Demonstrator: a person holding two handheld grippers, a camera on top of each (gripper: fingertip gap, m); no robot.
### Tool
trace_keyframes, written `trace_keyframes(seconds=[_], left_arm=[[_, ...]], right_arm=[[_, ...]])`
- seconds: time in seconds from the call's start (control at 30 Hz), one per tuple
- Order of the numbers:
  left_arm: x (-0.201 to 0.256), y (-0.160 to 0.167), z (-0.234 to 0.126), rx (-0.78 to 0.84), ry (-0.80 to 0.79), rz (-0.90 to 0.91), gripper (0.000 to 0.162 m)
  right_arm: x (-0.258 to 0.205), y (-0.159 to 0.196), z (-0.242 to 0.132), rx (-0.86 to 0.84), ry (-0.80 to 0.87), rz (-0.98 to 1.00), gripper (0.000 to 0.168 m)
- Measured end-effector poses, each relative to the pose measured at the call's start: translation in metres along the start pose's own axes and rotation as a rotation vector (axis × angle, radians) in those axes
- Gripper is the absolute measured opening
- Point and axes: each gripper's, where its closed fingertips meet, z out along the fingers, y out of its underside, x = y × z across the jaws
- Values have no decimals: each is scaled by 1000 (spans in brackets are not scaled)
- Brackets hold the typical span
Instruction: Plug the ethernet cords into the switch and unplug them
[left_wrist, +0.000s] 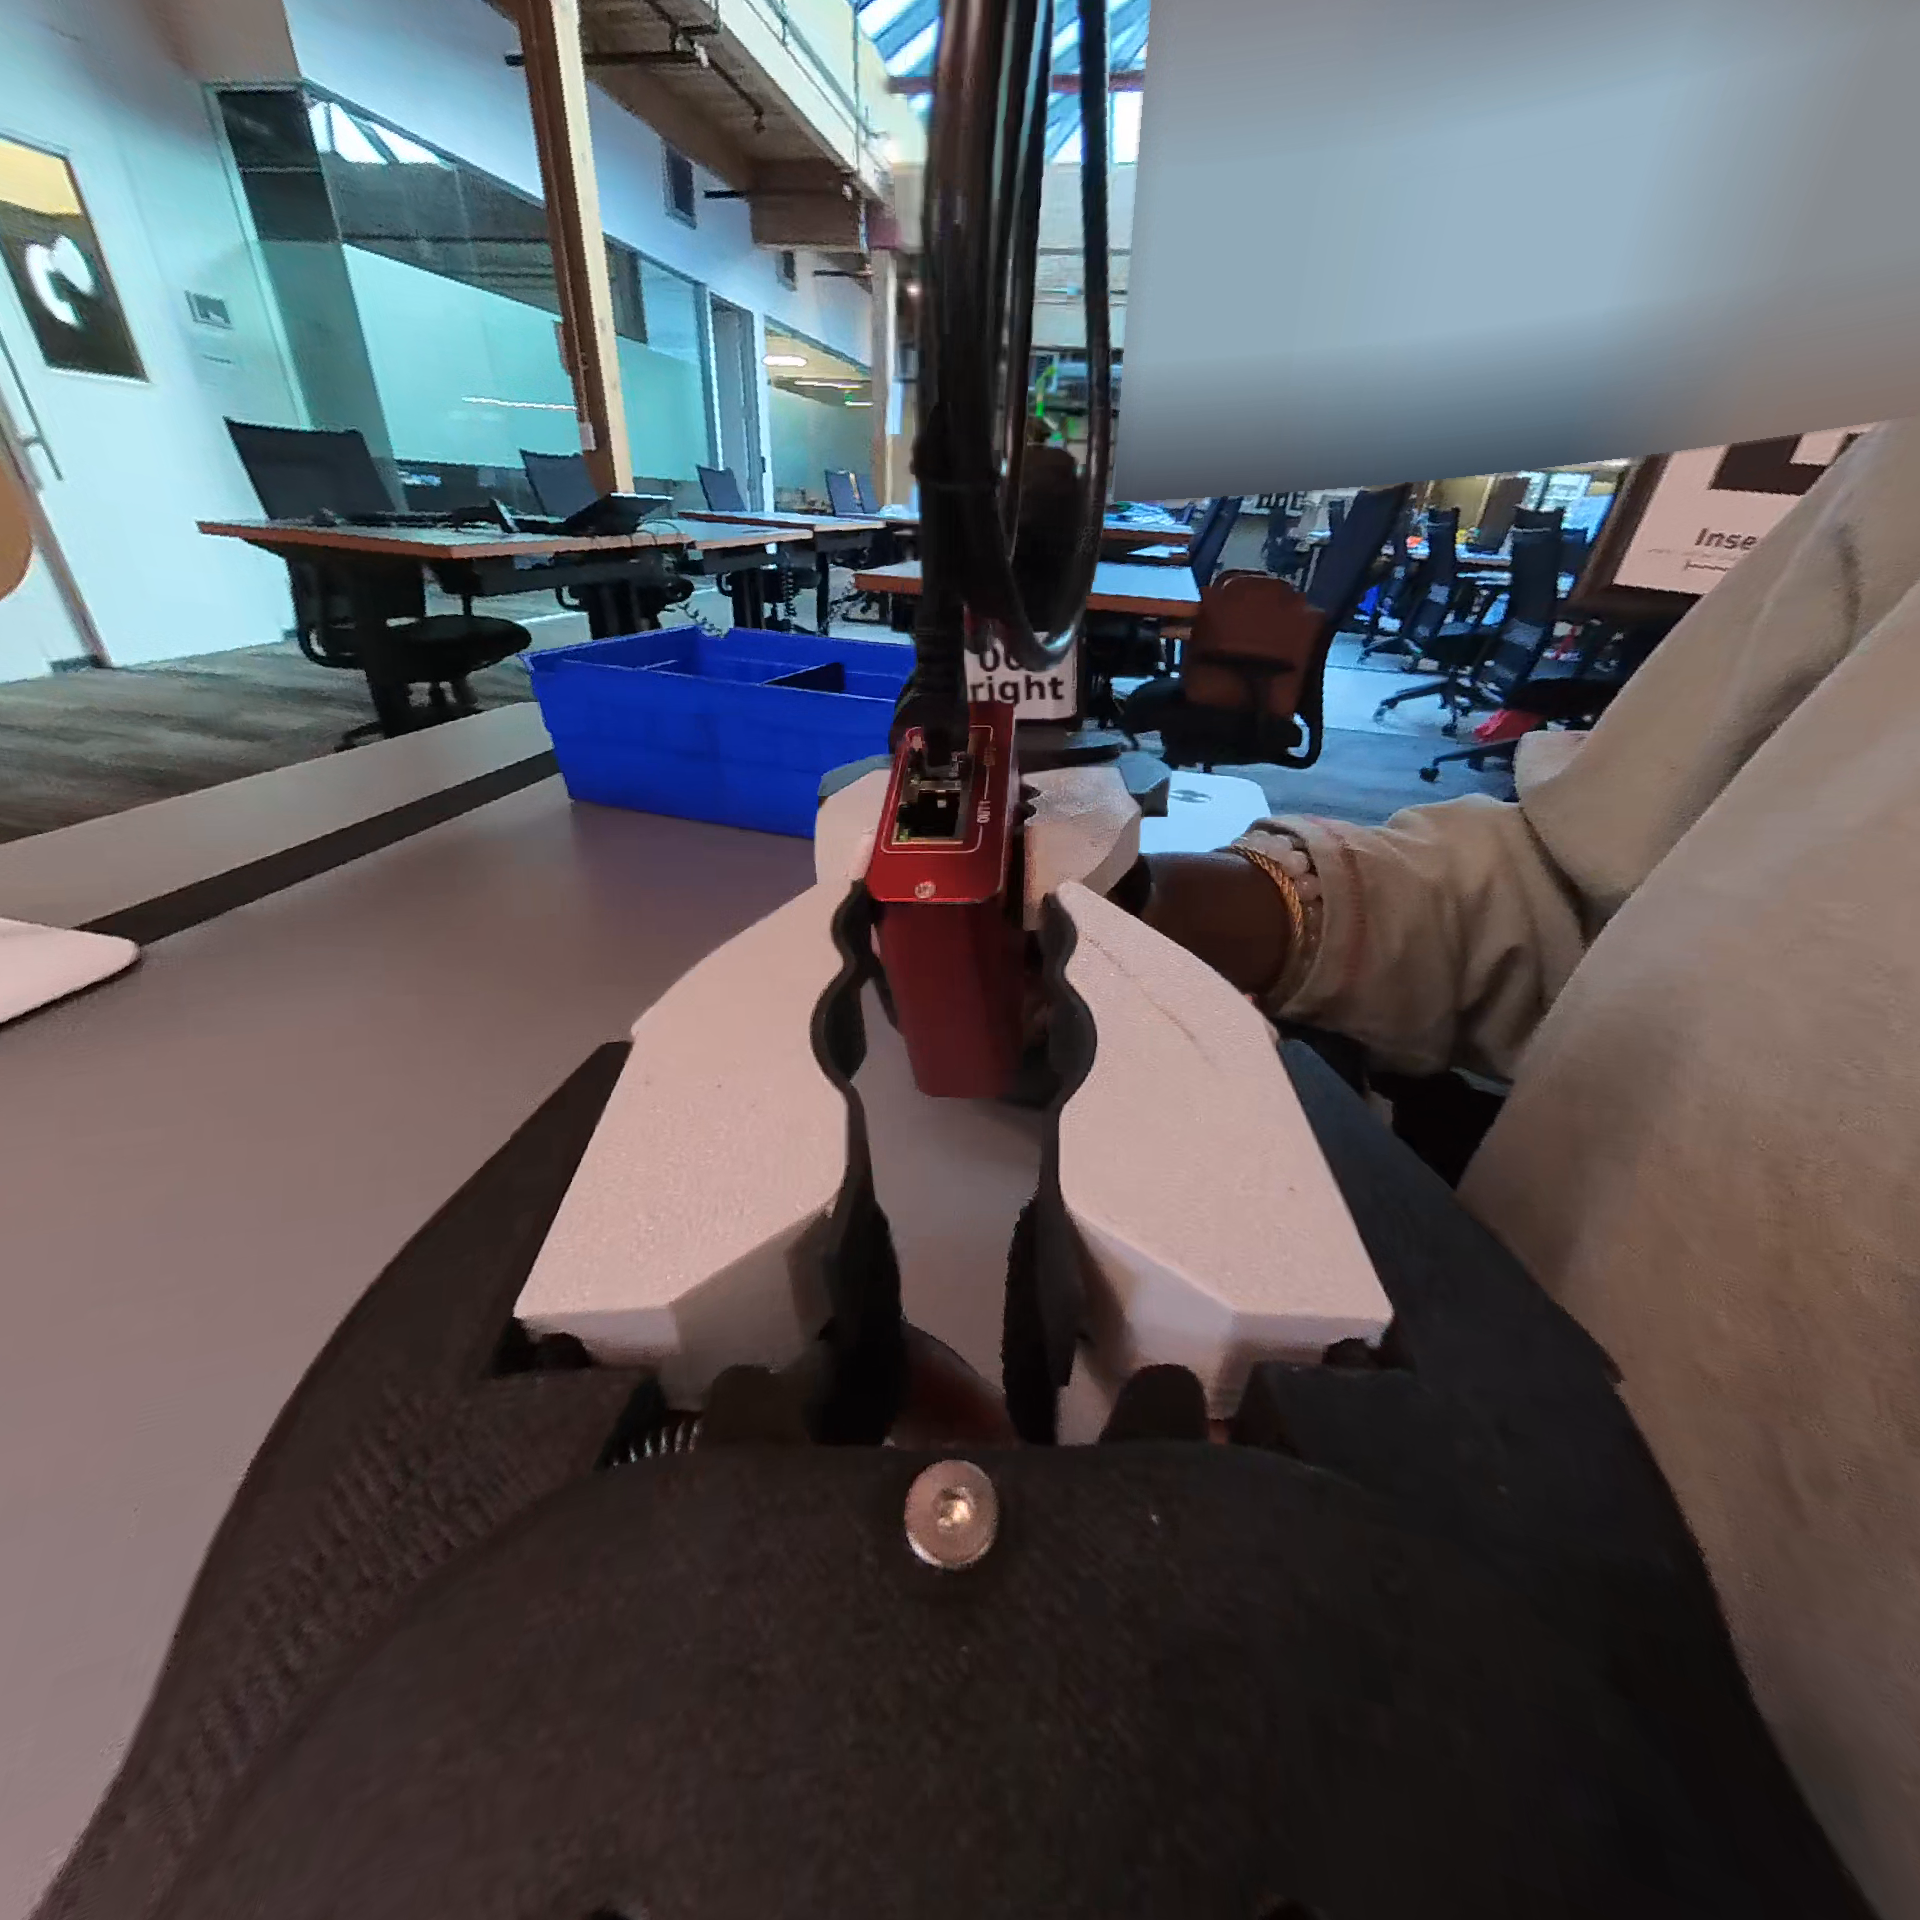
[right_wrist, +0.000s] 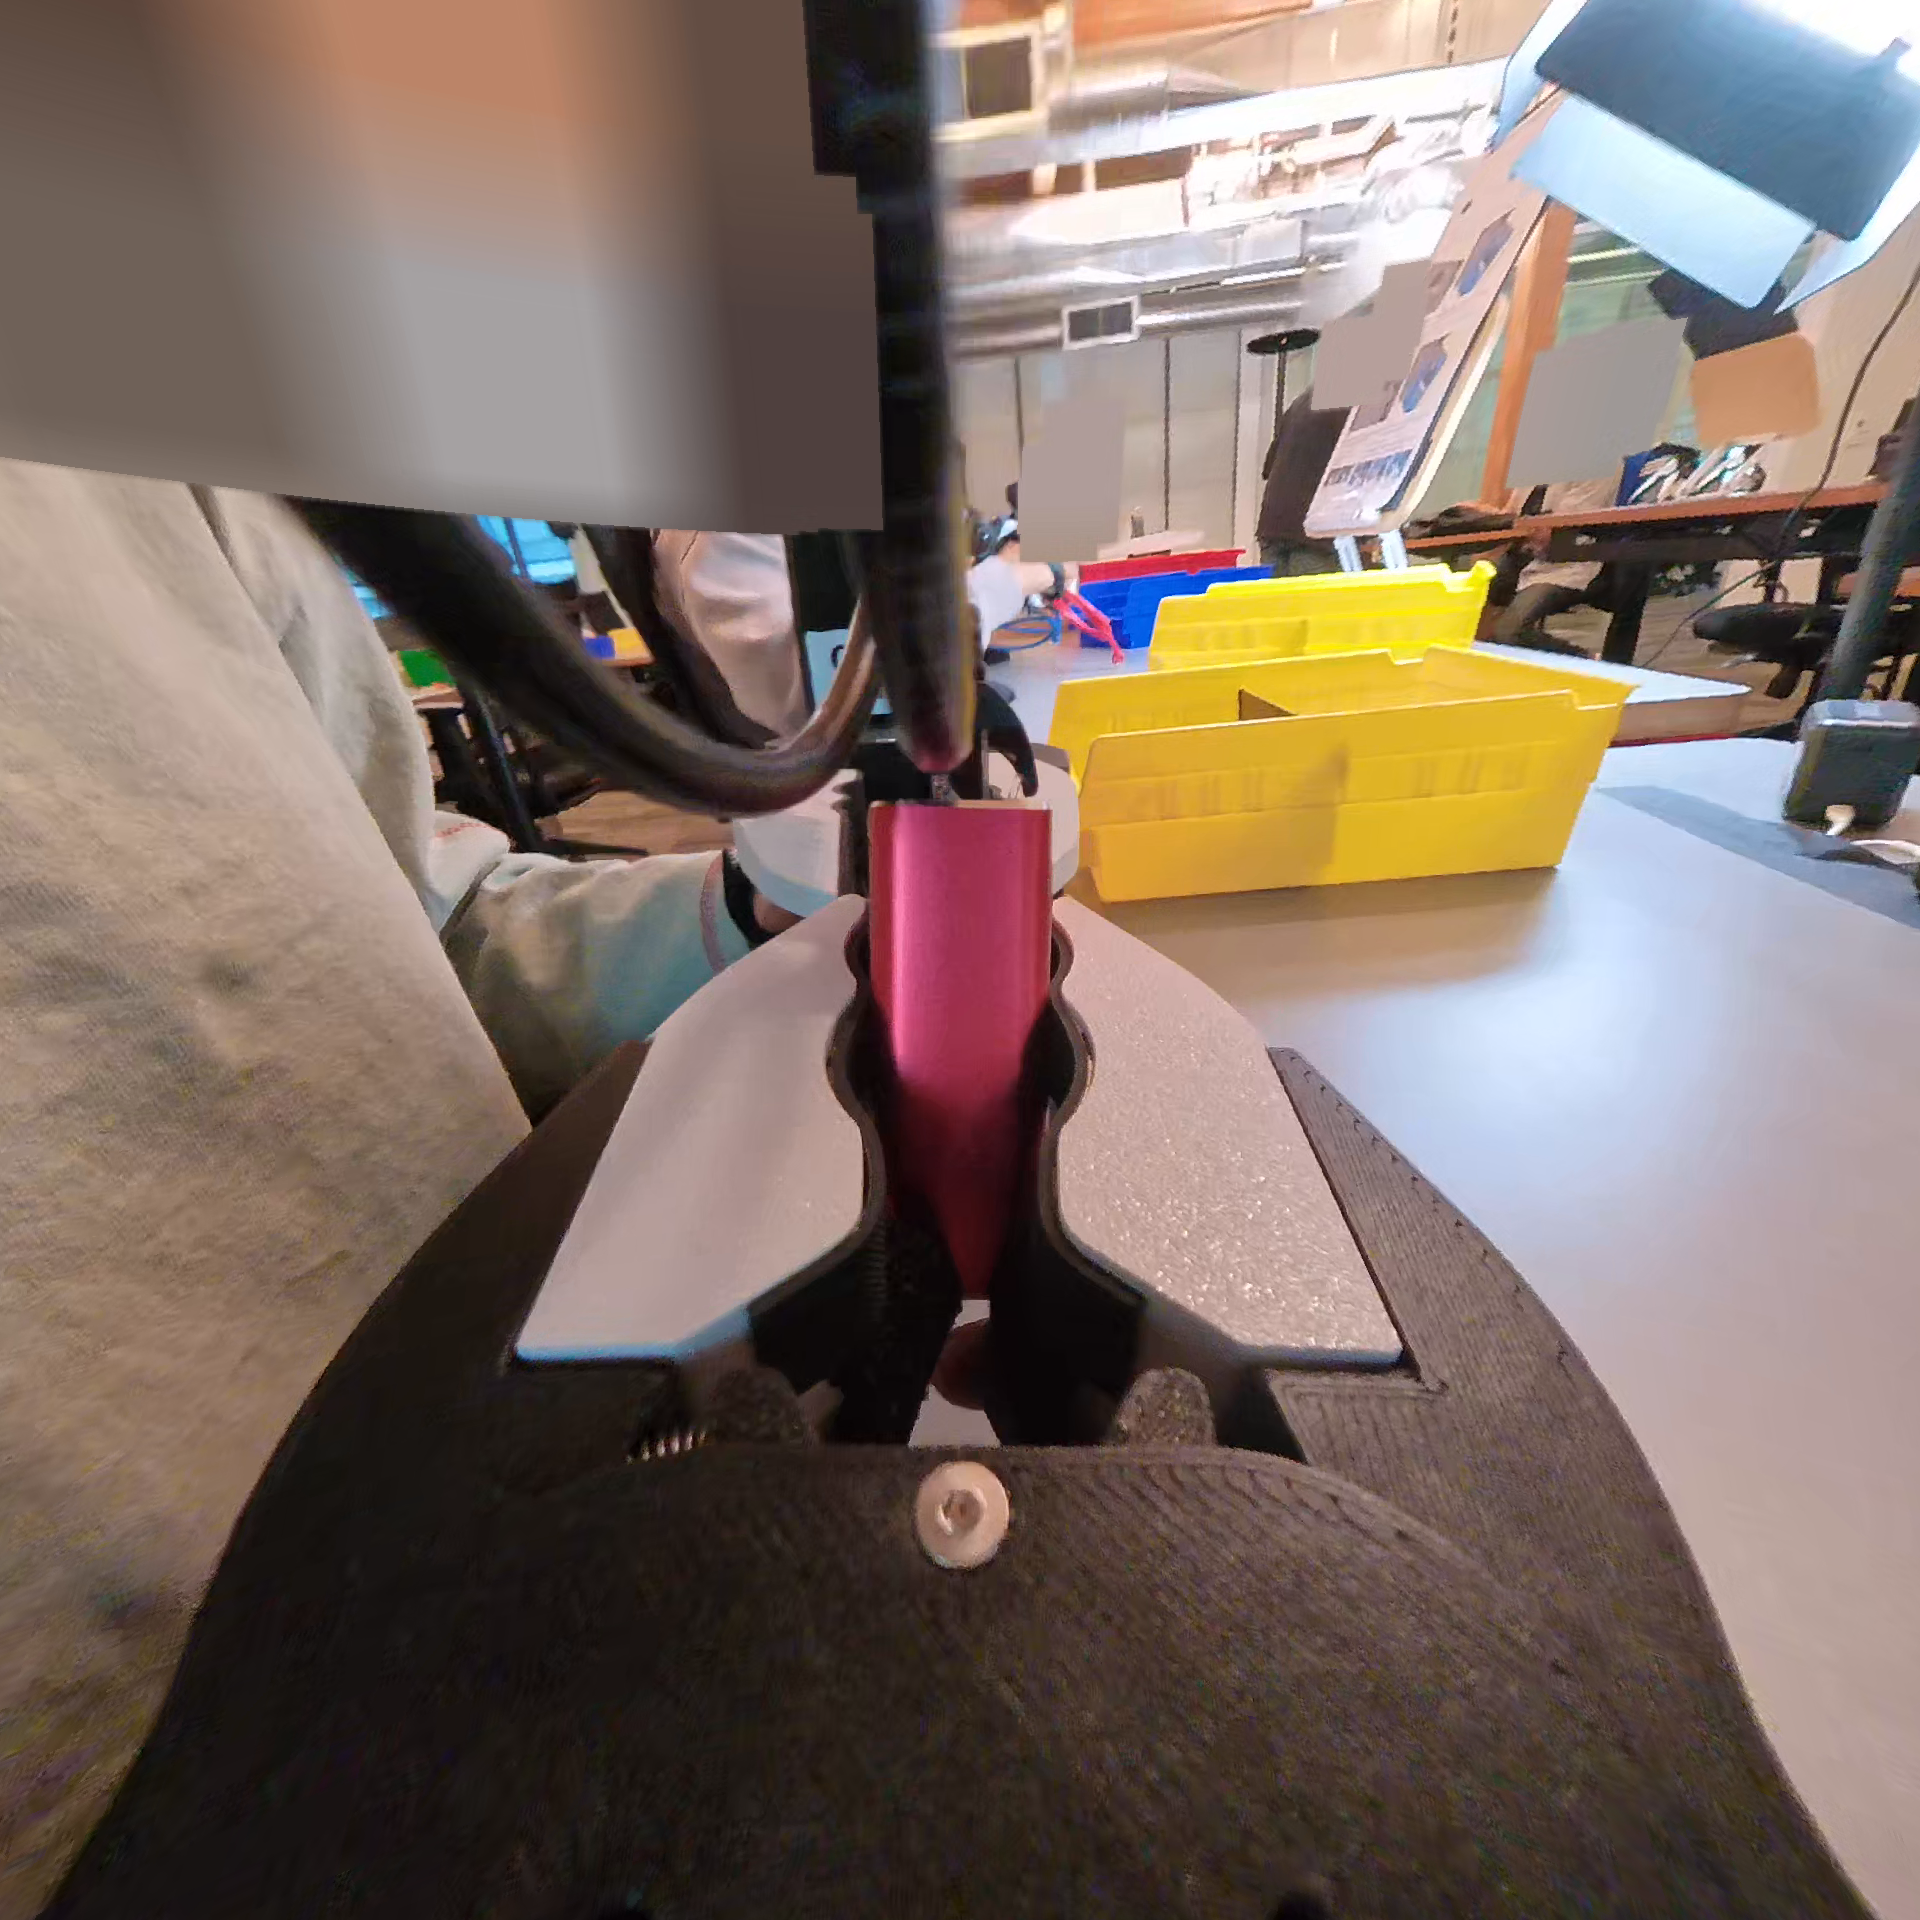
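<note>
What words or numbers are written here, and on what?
I won't copy writing out; here is what bears it.
White label behind the red metal switch box: bold black print.
Switch face: tiny white print, too small to read.
White sign at the right edge: partly cut off.
Poster on a stand: too small to read.

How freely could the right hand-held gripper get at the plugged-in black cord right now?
Probably not straight away: the right hand-held gripper is shut on the red switch and must release first. The black cord rises uncovered from the switch's top, and the left hand-held gripper also clamps the switch.
</note>
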Motion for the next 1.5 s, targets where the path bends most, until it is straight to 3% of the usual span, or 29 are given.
trace_keyframes(seconds=[0.13, 0.3, 0.47, 0.7, 0.87, 0.97, 1.0, 1.07, 1.2, 1.5], left_arm=[[-2, 10, -6, -64, -11, 25, 24], [-10, 16, -12, -112, -37, 13, 24], [-9, 50, 0, -302, 6, 67, 24], [-16, 91, 12, -608, -20, 141, 24], [-22, 91, 16, -624, -45, 157, 24], [-22, 89, 17, -619, -51, 137, 24], [-22, 89, 17, -620, -50, 131, 24], [-21, 89, 18, -618, -44, 126, 24], [-22, 89, 18, -615, -46, 115, 24], [-23, 94, 18, -629, -65, 145, 29]], right_arm=[[-1, 15, -3, -153, -17, 29, 33], [7, 6, -22, -169, 62, -11, 37], [13, 41, -32, -413, 114, -170, 30], [21, 73, -56, -616, 145, -119, 31], [30, 79, -70, -726, 214, -53, 31], [43, 112, -110, -1035, 318, -20, 32], [43, 116, -111, -1047, 314, -17, 32], [29, 110, -89, -888, 222, 32, 30], [32, 114, -92, -930, 260, 55, 28], [17, 112, -94, -941, 278, 29, 43]])
